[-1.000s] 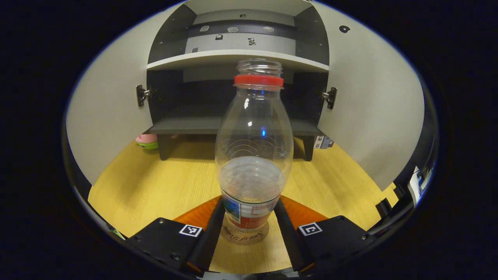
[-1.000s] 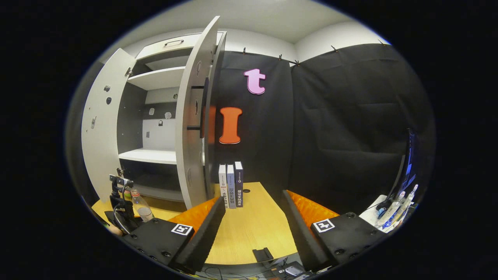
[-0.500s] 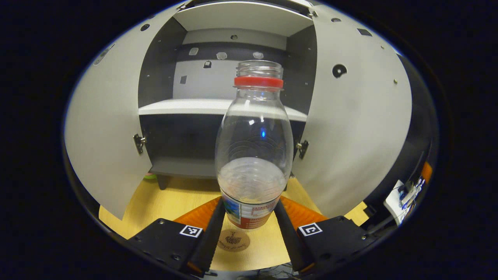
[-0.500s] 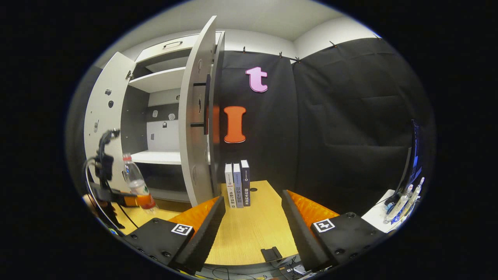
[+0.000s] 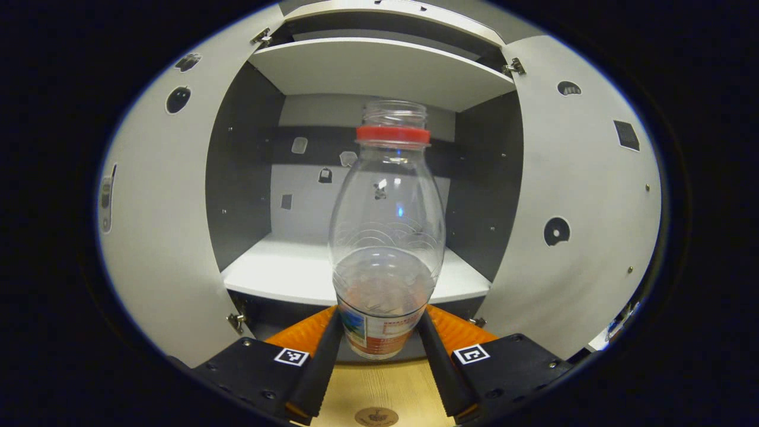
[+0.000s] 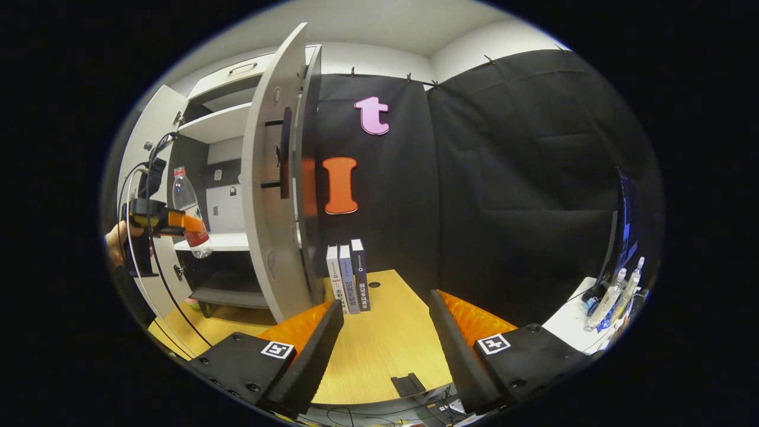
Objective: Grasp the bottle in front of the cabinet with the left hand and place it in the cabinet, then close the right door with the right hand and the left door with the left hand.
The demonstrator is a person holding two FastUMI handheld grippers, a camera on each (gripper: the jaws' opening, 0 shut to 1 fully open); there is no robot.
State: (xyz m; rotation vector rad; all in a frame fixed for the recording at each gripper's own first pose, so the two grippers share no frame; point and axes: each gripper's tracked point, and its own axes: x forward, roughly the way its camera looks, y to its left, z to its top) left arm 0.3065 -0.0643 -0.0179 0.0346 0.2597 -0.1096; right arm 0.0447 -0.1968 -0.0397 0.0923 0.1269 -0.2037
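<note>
Now, the scene:
Left hand-held gripper point(image 5: 379, 356): held up high and level, both fingers squeezing the bottle point(image 5: 386, 237) near its bottom.
Right hand-held gripper point(image 6: 385, 338): low over the bench point(image 6: 379, 344), fingers wide apart, holding nothing.
Count: one bottle, two open doors, three books point(image 6: 348, 276).
Bottle: see-through, upright, red ring at the neck, no cap, a little water inside, red label.
Where: in the air, just in front of the white middle shelf point(image 5: 284, 273) of the cabinet point(image 5: 379, 65).

Even indoor light, sharp centres, strong fisheye bending edges, small glints on plastic.
</note>
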